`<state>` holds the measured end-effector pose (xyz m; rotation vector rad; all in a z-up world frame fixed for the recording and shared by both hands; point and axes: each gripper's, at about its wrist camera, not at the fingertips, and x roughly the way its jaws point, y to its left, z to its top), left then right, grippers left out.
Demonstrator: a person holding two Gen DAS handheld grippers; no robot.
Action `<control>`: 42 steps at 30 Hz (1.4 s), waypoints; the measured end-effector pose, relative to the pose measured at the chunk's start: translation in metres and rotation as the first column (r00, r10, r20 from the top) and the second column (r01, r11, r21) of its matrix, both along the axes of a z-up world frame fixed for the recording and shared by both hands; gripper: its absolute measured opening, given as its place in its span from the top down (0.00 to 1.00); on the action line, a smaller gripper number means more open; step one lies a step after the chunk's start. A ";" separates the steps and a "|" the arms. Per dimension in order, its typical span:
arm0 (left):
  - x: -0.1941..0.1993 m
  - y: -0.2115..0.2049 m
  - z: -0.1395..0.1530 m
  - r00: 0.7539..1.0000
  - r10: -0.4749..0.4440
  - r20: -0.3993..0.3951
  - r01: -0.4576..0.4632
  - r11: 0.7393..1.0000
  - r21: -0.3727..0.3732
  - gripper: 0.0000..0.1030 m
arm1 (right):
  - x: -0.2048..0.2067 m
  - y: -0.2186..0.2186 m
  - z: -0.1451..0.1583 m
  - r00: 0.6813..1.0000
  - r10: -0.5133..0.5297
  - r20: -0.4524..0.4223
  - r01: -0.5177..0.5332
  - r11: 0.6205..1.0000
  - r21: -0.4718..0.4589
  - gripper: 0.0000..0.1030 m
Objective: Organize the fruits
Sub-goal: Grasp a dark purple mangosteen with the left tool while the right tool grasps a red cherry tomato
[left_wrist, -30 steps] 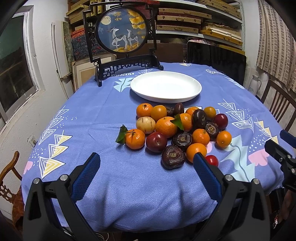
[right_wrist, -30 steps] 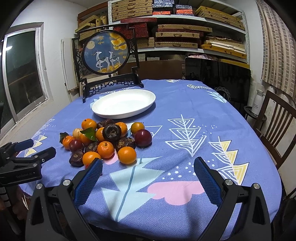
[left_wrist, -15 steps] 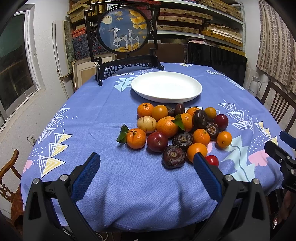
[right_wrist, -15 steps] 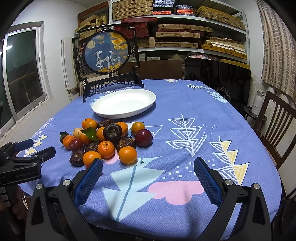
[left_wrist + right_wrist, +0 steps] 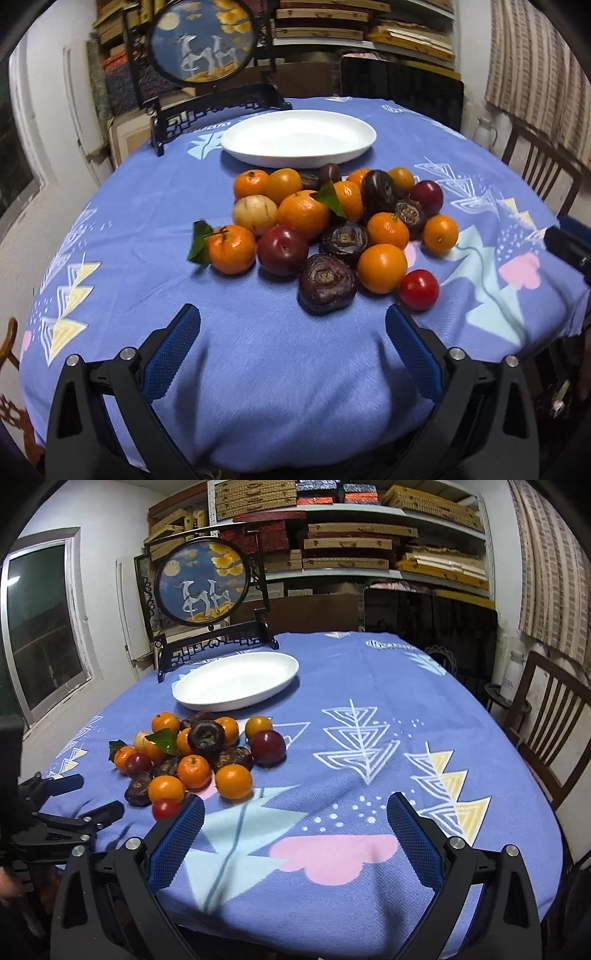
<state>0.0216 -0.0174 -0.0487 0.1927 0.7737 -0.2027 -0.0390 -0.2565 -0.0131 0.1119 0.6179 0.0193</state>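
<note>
A round desk (image 5: 369,686) draped in a blue patterned cloth holds the whole job, and little of it appears begun. At the left, the left tool (image 5: 291,350) hangs over the near edge with its blue pads spread wide and nothing between them. Just ahead lies the heap of fruit (image 5: 332,221): a leafy mandarin (image 5: 231,249) on the left flank, a dark red plum (image 5: 282,250) beside it, a wrinkled dark fruit (image 5: 327,282) and a small red one (image 5: 418,289) nearest the pads, with oranges and other dark fruits touching in a loose cluster behind. Beyond the heap sits a white plate (image 5: 236,142), bare, in front of a framed deer ornament (image 5: 201,579). Farther right, the right tool (image 5: 295,830) is likewise spread and grips nothing, hovering over open cloth beside the pile. Judging by the bare plate and unsorted heap, every fruit remains to be moved; the nearest pieces look the likely first pick.
</note>
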 end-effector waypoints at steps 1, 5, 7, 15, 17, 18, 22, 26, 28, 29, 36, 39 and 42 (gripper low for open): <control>0.003 -0.003 -0.004 1.000 -0.001 0.005 0.000 1.000 0.018 0.05 | 0.000 -0.001 -0.001 1.000 0.003 -0.002 -0.003 1.000 0.000 0.04; 0.014 -0.010 -0.017 1.000 -0.022 -0.017 0.023 0.999 0.027 0.39 | 0.003 0.000 -0.005 1.000 0.019 -0.007 -0.019 1.000 -0.014 0.04; 0.018 -0.013 -0.021 0.999 -0.038 -0.014 0.038 0.999 0.014 0.43 | 0.004 0.000 -0.007 1.000 0.023 -0.013 -0.024 1.000 -0.013 0.04; 0.029 -0.015 -0.027 0.999 -0.030 -0.009 0.030 0.999 -0.036 0.43 | 0.009 -0.003 -0.014 0.999 0.027 -0.037 -0.027 1.000 -0.003 0.04; 0.029 -0.013 -0.028 0.999 -0.039 0.002 0.039 0.998 -0.054 0.44 | 0.010 -0.001 -0.016 0.999 0.033 -0.043 -0.034 0.999 -0.007 0.04; 0.028 -0.013 -0.028 0.999 -0.052 0.006 0.052 0.997 -0.061 0.59 | 0.011 0.001 -0.016 0.998 0.039 -0.044 -0.039 0.999 -0.011 0.04; 0.022 -0.005 -0.025 0.996 -0.087 0.012 0.088 0.988 -0.123 0.59 | 0.012 0.012 -0.015 0.995 0.091 -0.048 -0.092 0.996 -0.017 0.04; 0.010 0.009 -0.012 0.997 -0.065 0.044 0.070 0.988 -0.140 0.59 | 0.018 0.037 -0.015 0.972 0.227 -0.061 -0.228 0.974 -0.006 0.04; 0.003 0.018 -0.002 0.996 -0.042 0.074 0.052 0.988 -0.143 0.59 | 0.023 0.051 -0.016 0.952 0.298 -0.072 -0.299 0.954 0.000 0.04; 0.002 0.021 0.002 0.996 -0.035 0.081 0.047 0.989 -0.140 0.59 | 0.028 0.059 -0.017 0.940 0.330 -0.083 -0.331 0.944 0.001 0.08; -0.001 0.037 0.011 0.997 -0.003 0.081 0.016 0.988 -0.154 0.59 | 0.058 0.102 -0.031 0.891 0.418 -0.178 -0.426 0.905 -0.009 0.27; 0.004 0.039 0.005 0.998 -0.005 0.059 0.015 0.987 -0.162 0.59 | 0.071 0.109 -0.040 0.877 0.425 -0.224 -0.433 0.901 0.010 0.47; 0.007 0.041 0.001 0.999 -0.004 0.049 0.012 0.987 -0.161 0.59 | 0.072 0.111 -0.041 0.876 0.425 -0.230 -0.434 0.901 0.013 0.58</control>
